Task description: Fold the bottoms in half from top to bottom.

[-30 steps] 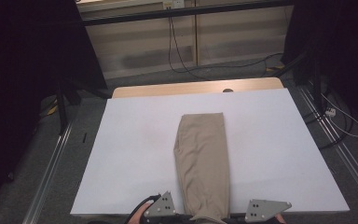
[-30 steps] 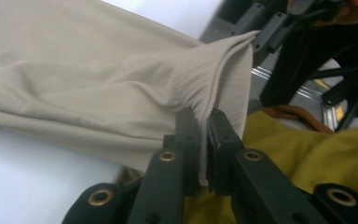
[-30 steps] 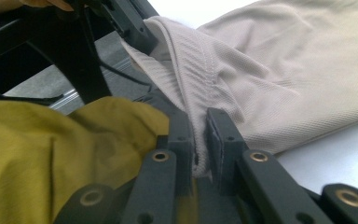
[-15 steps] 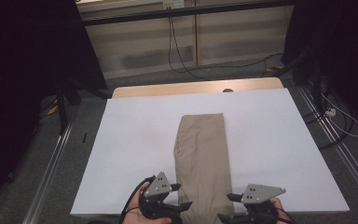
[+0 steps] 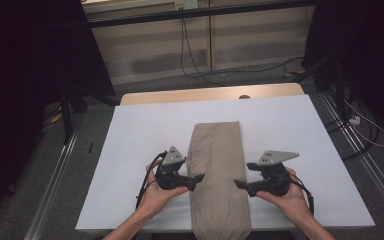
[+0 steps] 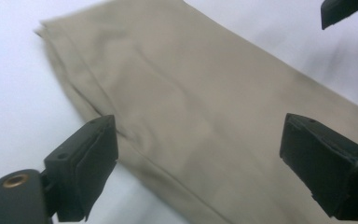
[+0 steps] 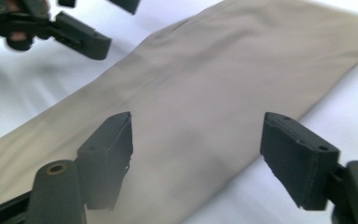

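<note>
Your left hand [image 5: 156, 196] holds the left gripper [image 5: 198, 178]. Its tips point across at your other hand. Its jaws have just been opening, and now they stand wide apart with nothing pinched between them. Your right hand [image 5: 290, 197] holds the right gripper [image 5: 240, 184]. Its tips point back at the left one. Its jaws have been opening too, and they also grip nothing. Both forearms reach in from below.

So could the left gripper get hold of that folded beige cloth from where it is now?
Probably yes. The left gripper sits right at the long edge of the folded beige cloth, its fingers wide open after just opening, nothing between them. The white table cover beside it is bare, and the right gripper stays on the opposite side.
</note>
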Action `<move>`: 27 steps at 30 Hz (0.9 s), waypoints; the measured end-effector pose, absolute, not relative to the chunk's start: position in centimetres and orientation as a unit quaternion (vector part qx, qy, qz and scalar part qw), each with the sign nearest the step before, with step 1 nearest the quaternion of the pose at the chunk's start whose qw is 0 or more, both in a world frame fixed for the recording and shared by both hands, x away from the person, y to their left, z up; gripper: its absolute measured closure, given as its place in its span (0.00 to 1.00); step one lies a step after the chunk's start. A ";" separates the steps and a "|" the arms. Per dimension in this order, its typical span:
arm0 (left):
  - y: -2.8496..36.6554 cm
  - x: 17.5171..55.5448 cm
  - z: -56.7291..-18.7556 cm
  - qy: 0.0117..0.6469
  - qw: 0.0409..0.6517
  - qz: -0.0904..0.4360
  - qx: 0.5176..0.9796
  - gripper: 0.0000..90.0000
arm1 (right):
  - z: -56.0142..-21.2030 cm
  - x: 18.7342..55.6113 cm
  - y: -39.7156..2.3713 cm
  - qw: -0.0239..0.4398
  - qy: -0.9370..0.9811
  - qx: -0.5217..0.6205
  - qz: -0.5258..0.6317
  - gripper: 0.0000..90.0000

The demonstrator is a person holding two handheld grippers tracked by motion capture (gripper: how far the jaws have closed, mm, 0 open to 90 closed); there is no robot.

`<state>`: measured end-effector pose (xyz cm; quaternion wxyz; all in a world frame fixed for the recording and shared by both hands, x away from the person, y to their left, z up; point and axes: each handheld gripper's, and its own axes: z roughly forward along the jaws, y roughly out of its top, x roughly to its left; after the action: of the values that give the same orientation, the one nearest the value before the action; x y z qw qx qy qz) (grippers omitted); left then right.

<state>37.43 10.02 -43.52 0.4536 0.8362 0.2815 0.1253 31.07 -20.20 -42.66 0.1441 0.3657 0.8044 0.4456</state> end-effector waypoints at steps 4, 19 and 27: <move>9.3 40.5 -42.9 0.298 0.451 0.138 0.830 0.13 | -42.2 34.1 -20.7 0.160 0.791 0.381 0.451 0.29; 7.5 51.1 -44.4 0.336 0.426 0.155 0.825 0.18 | -43.0 46.9 -20.8 0.194 0.776 0.434 0.416 0.43; 7.1 54.5 -45.2 0.356 0.420 0.150 0.822 0.33 | -44.7 51.6 -21.5 0.184 0.771 0.460 0.401 0.46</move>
<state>54.54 7.07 -45.20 0.4196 0.8216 0.3556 0.1500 51.58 -21.48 -44.70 0.1835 0.4601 0.7705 0.4012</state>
